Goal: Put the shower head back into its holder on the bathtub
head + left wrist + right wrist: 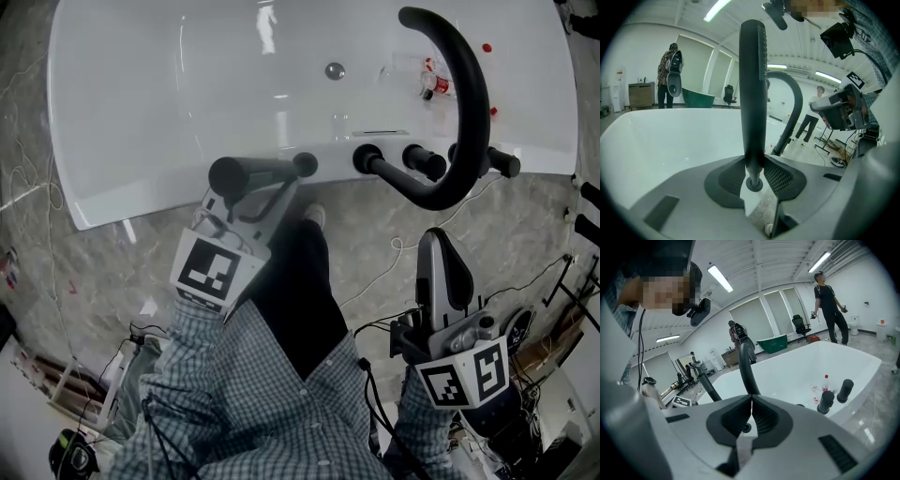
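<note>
The black shower head [246, 172] lies across the near rim of the white bathtub [141, 112], with my left gripper [272, 183] shut on its handle. In the left gripper view the shower head [752, 84] stands upright out of the closed jaws of that gripper [754, 176]. Its far end sits by the rim beside the black knobs [367, 157]; I cannot make out the holder itself. My right gripper [438, 242] hangs low at the right, away from the tub, and in its own view this gripper [751, 404] is shut on nothing.
A curved black faucet spout [464, 103] arches over the tub's right end, with more knobs [424, 161] along the rim. A small bottle [433, 82] and a drain [335, 70] are inside the tub. Cables [403, 248] trail over the marble floor. People stand in the background.
</note>
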`<state>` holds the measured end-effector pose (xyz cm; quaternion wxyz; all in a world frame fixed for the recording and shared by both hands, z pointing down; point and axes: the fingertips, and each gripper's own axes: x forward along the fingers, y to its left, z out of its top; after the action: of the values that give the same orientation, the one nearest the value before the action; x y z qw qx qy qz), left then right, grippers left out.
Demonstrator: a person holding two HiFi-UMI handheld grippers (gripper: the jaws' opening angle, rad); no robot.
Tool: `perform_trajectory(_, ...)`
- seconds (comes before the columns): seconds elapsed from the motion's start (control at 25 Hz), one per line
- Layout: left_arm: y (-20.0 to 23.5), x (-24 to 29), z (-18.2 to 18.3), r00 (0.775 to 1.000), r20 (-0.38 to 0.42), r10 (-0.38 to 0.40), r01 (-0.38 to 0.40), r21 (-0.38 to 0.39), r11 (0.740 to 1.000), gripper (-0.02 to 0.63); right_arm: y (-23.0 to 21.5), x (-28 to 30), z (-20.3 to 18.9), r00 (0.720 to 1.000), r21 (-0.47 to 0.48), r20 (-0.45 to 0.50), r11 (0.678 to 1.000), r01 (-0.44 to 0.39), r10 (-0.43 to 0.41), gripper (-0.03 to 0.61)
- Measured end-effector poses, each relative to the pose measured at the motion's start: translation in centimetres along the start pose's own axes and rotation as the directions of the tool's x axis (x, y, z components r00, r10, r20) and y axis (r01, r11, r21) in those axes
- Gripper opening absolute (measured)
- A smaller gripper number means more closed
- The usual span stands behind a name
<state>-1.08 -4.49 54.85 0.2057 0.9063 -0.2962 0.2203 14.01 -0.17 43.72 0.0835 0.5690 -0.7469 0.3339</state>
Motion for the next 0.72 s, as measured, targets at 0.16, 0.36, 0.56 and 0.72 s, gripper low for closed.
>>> perform_trajectory(0.16, -0.4, 1.0, -1.0, 0.999, -0.028, -0.019, 0.020, 0.032, 0.999, 0.126, -0.3, 0.2, -0.8, 1.000, 0.009, -0.009, 1.000, 0.005, -0.005, 0.016)
perform_trajectory(0.36, -0.5, 2.2, -1.9, 0.998, -0.048, -0.035, 0.038, 0.067, 0.997, 0.126, -0.5, 0.5, -1.5, 1.000, 0.023, -0.015, 1.000, 0.013, -0.013, 0.016)
perform_trajectory(0.56, -0.5, 3.0, -3.0, 0.997, -0.066, -0.030, 0.035, 0.077, 0.996, 0.126, -0.8, 0.5, -2.3, 0.999, 0.034, -0.022, 0.999, 0.024, -0.024, 0.017)
perform_trajectory(0.72, -0.5, 3.7, -3.8, 0.997, -0.079, -0.021, 0.028, 0.089, 0.996, 0.126, -1.1, 0.5, -2.9, 0.999, 0.044, -0.030, 0.999, 0.030, -0.029, 0.017)
